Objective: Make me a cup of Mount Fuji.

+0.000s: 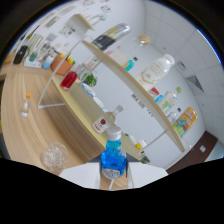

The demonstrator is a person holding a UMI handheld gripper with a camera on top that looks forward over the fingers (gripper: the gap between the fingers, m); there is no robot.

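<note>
We are looking along the gripper (114, 176), and its two white fingers (80, 176) are pressing on a blue bottle (112, 159) from both sides, so the tongs are clenched on it. The bottle is standing upright between the fingers, with a pale cap at its top and a small label low on its front. It is sitting above the wooden counter (30, 135), and we cannot tell if its base is touching the wood. Just beside the fingers, a clear glass (53, 155) is resting on the counter. Well apart from it, a small bottle with an orange cap (26, 106) is standing alone on the wood. Beyond the blue bottle, wooden shelves (125, 80) are running along the white wall, and they are carrying many bottles: a red one (69, 80), a big white one (157, 69) and a dark one with a yellow label (106, 39). The whole scene is appearing tilted in this view.
</note>
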